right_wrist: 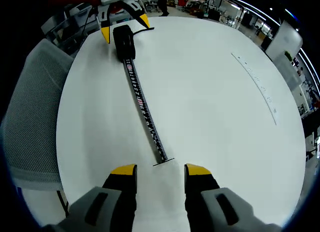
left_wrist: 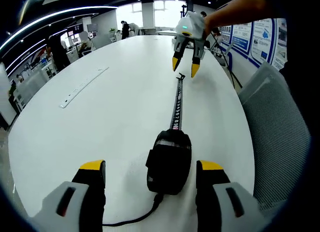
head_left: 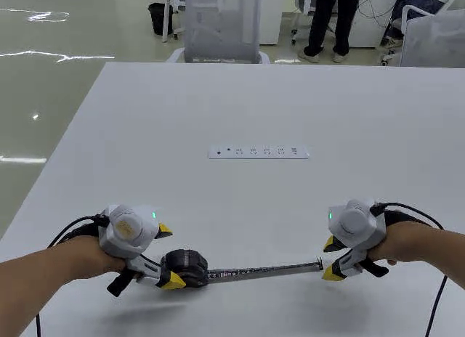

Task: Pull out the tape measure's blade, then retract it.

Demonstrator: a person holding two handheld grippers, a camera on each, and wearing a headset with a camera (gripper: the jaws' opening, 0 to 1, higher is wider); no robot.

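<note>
Yellow-tipped left hand-held gripper (left_wrist: 151, 166) gapes around tape measure (left_wrist: 169, 159); right hand-held gripper (right_wrist: 160, 169) spread, clear of blade (right_wrist: 142, 109).

My left gripper (head_left: 169, 255) sits low, jaws wide apart; my right gripper (head_left: 330, 258) faces it, jaws parted too.

My left claw (left_wrist: 151, 165) and my right claw (right_wrist: 160, 169) are both pale grey with bright yellow tips, and each body carries a small green light. The tape measure (left_wrist: 169, 159) has a black case. Its blade (right_wrist: 142, 104) is dark, marked along its length with fine pale ticks and numerals. The counter (head_left: 290, 104) is plain white. The power strip (head_left: 259, 152) on it is white too, dotted with small dark marks. The chair (head_left: 221, 25) is grey mesh, and the floor (head_left: 51, 97) is a glossy grey-green.
</note>
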